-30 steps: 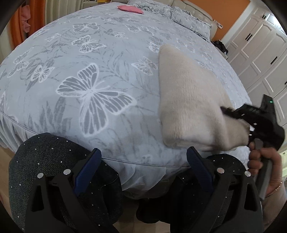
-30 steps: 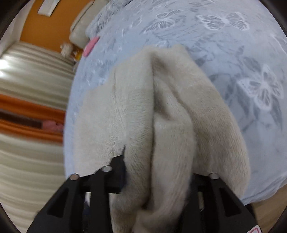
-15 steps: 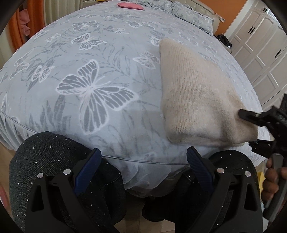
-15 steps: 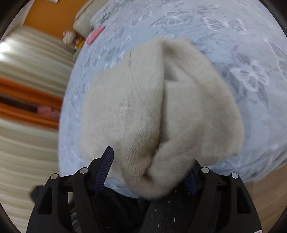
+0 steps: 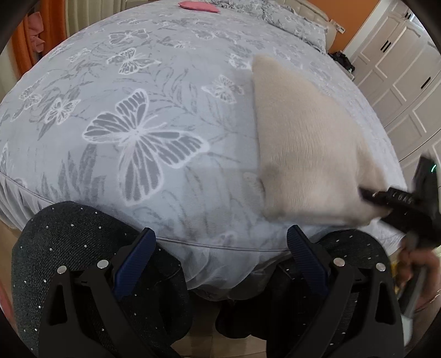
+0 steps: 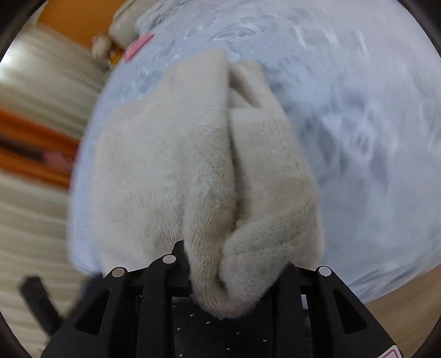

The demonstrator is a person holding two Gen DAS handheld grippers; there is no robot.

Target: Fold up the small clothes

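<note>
Cream garment lies on bed, at its near right edge. Right gripper fingers clenched on garment's bunched near end. Left gripper fingers spread apart, grasping nothing, hovering off the bed's near edge, left of garment. Pink item at bed's far side; white cabinets right of bed.

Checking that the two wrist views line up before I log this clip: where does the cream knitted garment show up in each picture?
Left wrist view: the cream knitted garment lies right of centre on the butterfly bedspread, its near end at the right gripper.
Right wrist view: it fills the centre, its near end bunched between the right gripper's fingers.
Shared landmark: the flat pink item at the bed's far end.
</note>
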